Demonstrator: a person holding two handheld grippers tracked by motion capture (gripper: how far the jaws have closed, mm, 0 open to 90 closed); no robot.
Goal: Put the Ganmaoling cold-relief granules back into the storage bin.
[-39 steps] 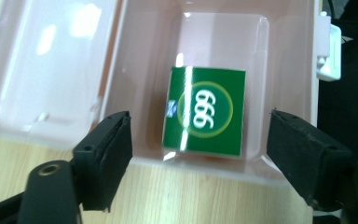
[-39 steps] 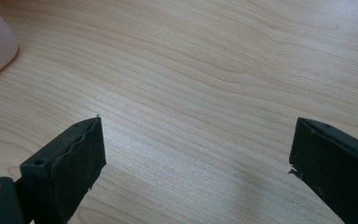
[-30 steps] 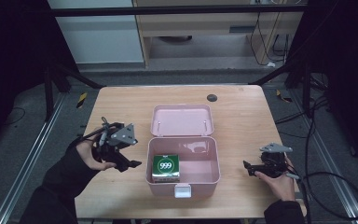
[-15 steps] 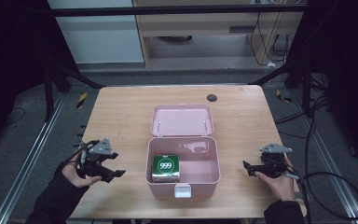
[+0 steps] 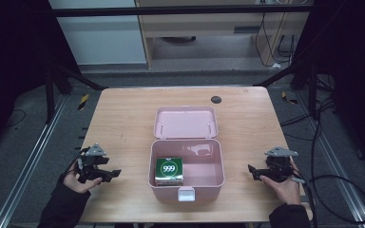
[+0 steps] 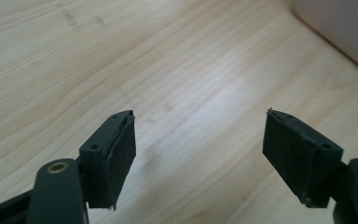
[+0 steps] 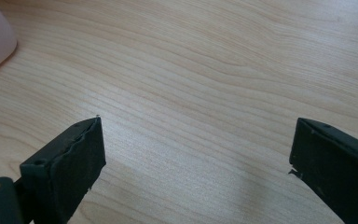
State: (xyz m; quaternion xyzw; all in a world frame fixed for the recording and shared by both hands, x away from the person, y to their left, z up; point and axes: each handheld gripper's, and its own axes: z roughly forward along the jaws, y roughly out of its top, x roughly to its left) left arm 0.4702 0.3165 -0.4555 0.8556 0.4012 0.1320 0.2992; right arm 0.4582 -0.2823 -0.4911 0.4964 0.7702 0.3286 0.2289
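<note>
Green carton [image 5: 169, 171] inside pink box [image 5: 217, 161], from high view.

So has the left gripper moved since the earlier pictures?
Yes. The left gripper, empty, its fingers just opening, has drawn left and toward the near table edge, away from the open pink plastic box.

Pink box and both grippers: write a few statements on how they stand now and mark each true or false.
1. The pink box stands open, its lid lying back. True.
2. A green carton marked 999 sits inside the box. True.
3. The left gripper holds the carton. False: its jaws are open with bare wooden table between them.
4. The right gripper rests inside the box. False: it is on the table beside the box.
</note>
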